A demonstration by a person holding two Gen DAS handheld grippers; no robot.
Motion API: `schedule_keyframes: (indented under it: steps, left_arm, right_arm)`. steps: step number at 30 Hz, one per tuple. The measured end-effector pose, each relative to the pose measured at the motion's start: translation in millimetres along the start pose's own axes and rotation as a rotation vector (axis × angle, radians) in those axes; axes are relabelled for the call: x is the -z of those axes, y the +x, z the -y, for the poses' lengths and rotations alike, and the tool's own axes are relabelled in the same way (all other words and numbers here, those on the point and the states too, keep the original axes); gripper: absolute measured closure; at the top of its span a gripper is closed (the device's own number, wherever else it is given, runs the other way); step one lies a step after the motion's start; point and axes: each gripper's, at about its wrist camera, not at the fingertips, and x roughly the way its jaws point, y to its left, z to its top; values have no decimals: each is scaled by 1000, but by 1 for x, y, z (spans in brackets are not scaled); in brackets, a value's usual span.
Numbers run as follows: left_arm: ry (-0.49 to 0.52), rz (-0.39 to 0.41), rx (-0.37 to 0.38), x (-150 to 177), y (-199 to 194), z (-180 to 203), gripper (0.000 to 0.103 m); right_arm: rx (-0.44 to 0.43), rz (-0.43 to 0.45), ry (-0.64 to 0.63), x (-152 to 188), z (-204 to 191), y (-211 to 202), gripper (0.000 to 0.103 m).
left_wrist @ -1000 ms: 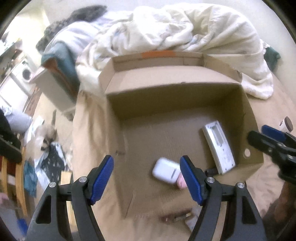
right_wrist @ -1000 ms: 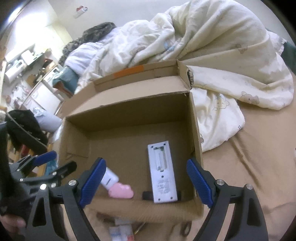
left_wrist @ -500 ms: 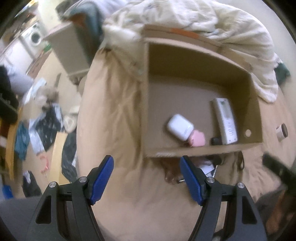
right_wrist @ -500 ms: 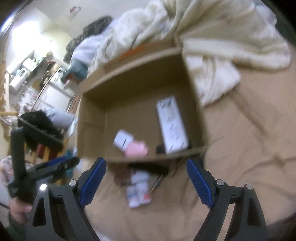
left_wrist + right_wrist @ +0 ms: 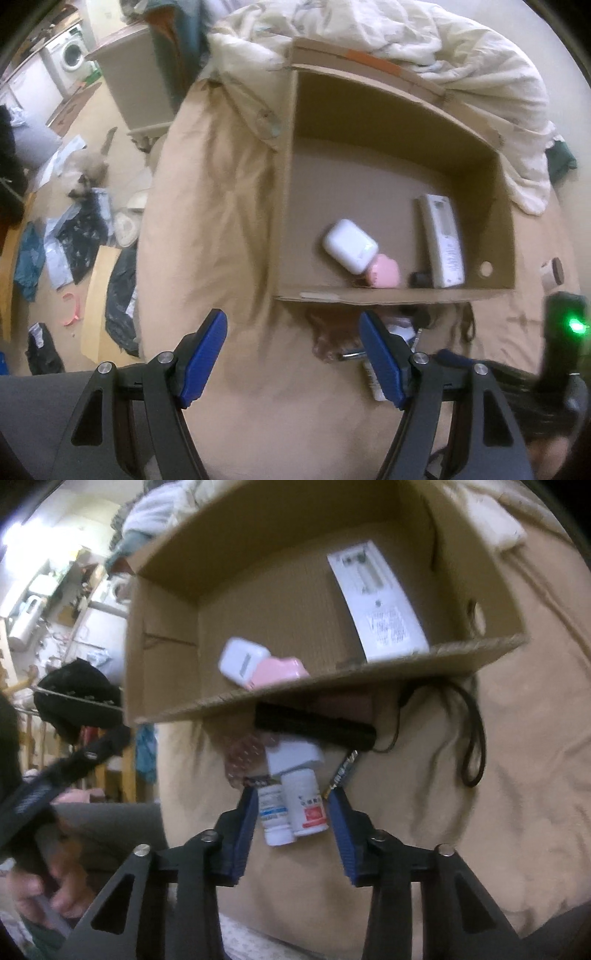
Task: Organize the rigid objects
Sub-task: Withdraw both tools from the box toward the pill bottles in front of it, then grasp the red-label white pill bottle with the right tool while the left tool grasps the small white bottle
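Two small white bottles (image 5: 291, 805) lie side by side on the tan sheet in front of the cardboard box (image 5: 332, 686). My right gripper (image 5: 291, 794) is closing around them, with a blue pad close on each side and thin gaps still showing. Beyond them lie a blister pack (image 5: 243, 760), a small white carton (image 5: 293, 755) and a long black object (image 5: 314, 727). The box (image 5: 369, 295) holds a white case (image 5: 349, 245), a pink item (image 5: 384, 271) and a white remote (image 5: 443, 240). My left gripper (image 5: 291, 317) hangs open and empty over the sheet before the box.
A cream duvet (image 5: 443, 55) is bunched behind the box. A black cord (image 5: 472, 746) loops at the box's right corner, and a small jar (image 5: 552, 271) stands further right. Left of the bed are a cabinet (image 5: 136, 81) and clothes and bags on the floor (image 5: 74, 240).
My right gripper sank from over the box to the pile in front, and its jaws narrowed around the two bottles. My left gripper drew back off the box, then held still.
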Motion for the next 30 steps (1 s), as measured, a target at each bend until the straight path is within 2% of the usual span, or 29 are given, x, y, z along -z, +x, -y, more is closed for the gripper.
schedule_keyframes:
  steps: [3, 7, 11, 16, 21, 23, 30]
  left_arm:
    - [3, -6, 22, 0, -1, 4, 32]
    - [33, 10, -15, 1, -3, 9, 32]
    - [17, -1, -13, 0, 0, 7, 32]
    - [13, -10, -27, -1, 5, 7, 32]
    - [17, -22, -55, -1, 13, 6, 32]
    - [15, -30, -65, 0, 17, 5, 32]
    - [1, -40, -87, 1, 22, -2, 32]
  right_arm:
    - [38, -32, -22, 0, -3, 13, 66]
    - [48, -56, -53, -2, -9, 26, 68]
    - [13, -93, -118, 1, -24, 36, 69]
    - [78, -127, -131, 2, -26, 57, 69]
    - [103, -108, -148, 1, -33, 65, 69]
    - [110, -99, -147, 4, -34, 62, 74]
    - [65, -74, -155, 11, -43, 28, 74]
